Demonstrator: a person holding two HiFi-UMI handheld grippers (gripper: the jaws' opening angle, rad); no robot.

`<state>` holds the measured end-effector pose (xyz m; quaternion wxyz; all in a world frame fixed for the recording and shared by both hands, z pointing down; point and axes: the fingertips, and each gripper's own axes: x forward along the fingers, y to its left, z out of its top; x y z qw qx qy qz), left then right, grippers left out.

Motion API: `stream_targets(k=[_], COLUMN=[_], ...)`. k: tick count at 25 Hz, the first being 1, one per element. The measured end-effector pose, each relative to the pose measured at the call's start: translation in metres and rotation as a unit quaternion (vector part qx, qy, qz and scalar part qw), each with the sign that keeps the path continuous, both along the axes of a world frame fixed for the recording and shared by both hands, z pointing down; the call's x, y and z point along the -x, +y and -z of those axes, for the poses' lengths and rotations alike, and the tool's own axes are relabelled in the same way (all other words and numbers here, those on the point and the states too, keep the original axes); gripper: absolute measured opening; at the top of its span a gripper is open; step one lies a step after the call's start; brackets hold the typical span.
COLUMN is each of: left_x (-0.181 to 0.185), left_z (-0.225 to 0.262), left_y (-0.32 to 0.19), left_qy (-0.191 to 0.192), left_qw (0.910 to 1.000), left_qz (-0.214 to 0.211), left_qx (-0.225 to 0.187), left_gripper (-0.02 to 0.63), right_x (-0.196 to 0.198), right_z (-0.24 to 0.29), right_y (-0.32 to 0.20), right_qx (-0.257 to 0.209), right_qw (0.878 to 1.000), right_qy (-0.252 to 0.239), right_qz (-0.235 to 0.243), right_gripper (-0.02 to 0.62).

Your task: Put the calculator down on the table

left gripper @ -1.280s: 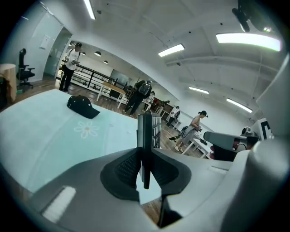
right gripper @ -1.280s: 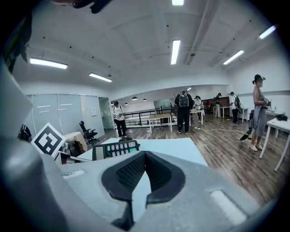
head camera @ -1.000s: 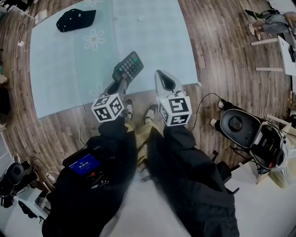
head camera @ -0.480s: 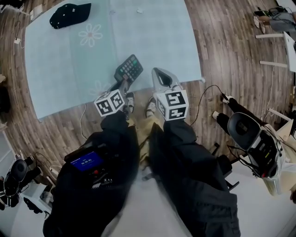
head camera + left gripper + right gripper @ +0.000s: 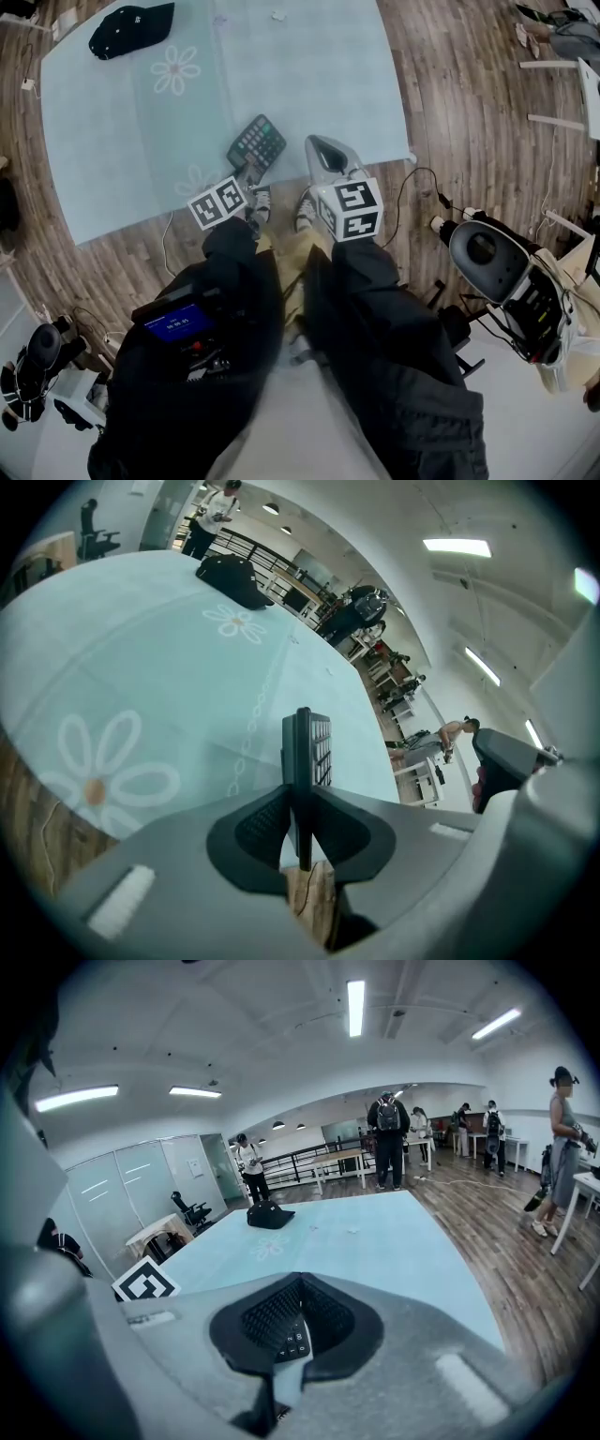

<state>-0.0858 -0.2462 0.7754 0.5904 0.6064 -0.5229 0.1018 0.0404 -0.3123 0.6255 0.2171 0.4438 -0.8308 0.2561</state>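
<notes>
A dark calculator (image 5: 256, 142) with rows of keys hangs low over the near edge of the pale blue table (image 5: 309, 75). My left gripper (image 5: 246, 171) is shut on its near end, and the jaws are opening. In the left gripper view the calculator (image 5: 309, 752) stands edge-on between the pads of my left gripper (image 5: 301, 797), keys facing right. My right gripper (image 5: 322, 152) hovers just right of it, shut and holding nothing. In the right gripper view a few calculator keys (image 5: 291, 1337) show through the gap below the tips of my right gripper (image 5: 298, 1279).
A black cap (image 5: 131, 28) lies at the table's far left corner. White flower prints mark the cloth. A white machine (image 5: 497, 262) and cables sit on the wood floor at the right. Several people (image 5: 389, 1138) stand beyond the table's far end.
Both grippers have sunk toward the table's near edge. The left one has rolled, and the calculator in it has come down closer to the cloth.
</notes>
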Motion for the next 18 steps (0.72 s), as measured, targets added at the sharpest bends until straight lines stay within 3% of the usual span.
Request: stream_targets(k=[9,18], left_x=[0.020,0.030], left_z=[-0.021,-0.035], left_y=[0.008,0.011], left_qy=[0.035,0.050], left_qw=[0.9980,0.9970], left_qz=[0.045,0.038], left_qx=[0.027,0.044], left_gripper=[0.090,0.095], right_x=[0.005,0.009], right_z=[-0.003,0.002], right_y=[0.008,0.011], right_qx=[0.004,0.004], right_qw=[1.000,1.000], right_qy=[0.007,0.008], right_qz=[0.006,0.010], right_gripper=[-0.002,-0.002])
